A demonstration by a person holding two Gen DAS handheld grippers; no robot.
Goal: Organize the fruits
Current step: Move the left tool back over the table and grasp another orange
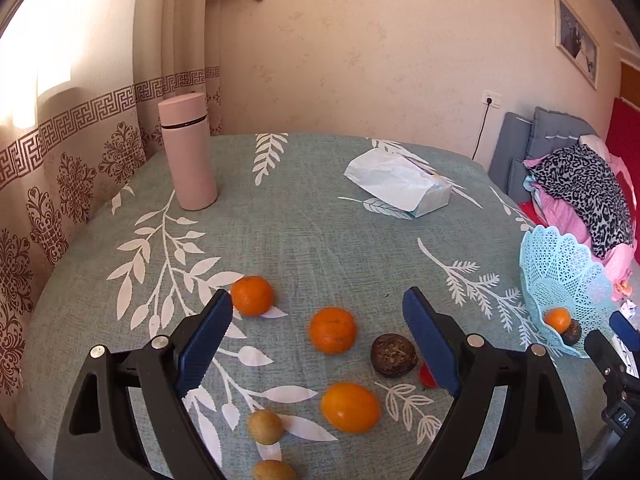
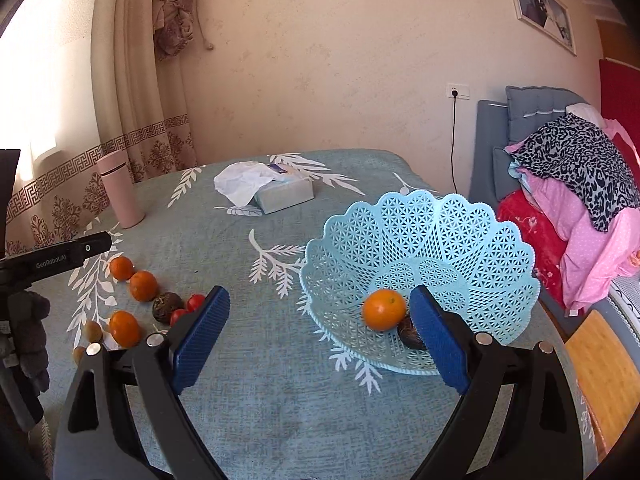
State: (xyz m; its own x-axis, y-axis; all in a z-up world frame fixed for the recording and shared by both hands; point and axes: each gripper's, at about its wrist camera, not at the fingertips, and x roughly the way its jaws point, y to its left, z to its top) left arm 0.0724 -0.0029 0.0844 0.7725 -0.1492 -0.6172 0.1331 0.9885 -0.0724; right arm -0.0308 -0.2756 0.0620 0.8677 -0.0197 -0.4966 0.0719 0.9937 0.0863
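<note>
In the left wrist view my left gripper (image 1: 318, 312) is open and empty above loose fruit on the tablecloth: three oranges (image 1: 333, 330), a dark round fruit (image 1: 393, 355), a red fruit (image 1: 427, 376) partly hidden by the right finger, and two tan fruits (image 1: 265, 426). In the right wrist view my right gripper (image 2: 320, 312) is open and empty just in front of the light blue lattice basket (image 2: 472, 240), which holds an orange (image 2: 384, 309) and a dark fruit (image 2: 410, 334). The loose fruits (image 2: 142, 286) lie to its left.
A pink flask (image 1: 188, 152) stands at the back left of the table and a tissue pack (image 1: 404, 182) lies at the back. A bed with piled clothes (image 2: 580, 176) is right of the table. The left gripper's body (image 2: 52, 260) shows at the left edge.
</note>
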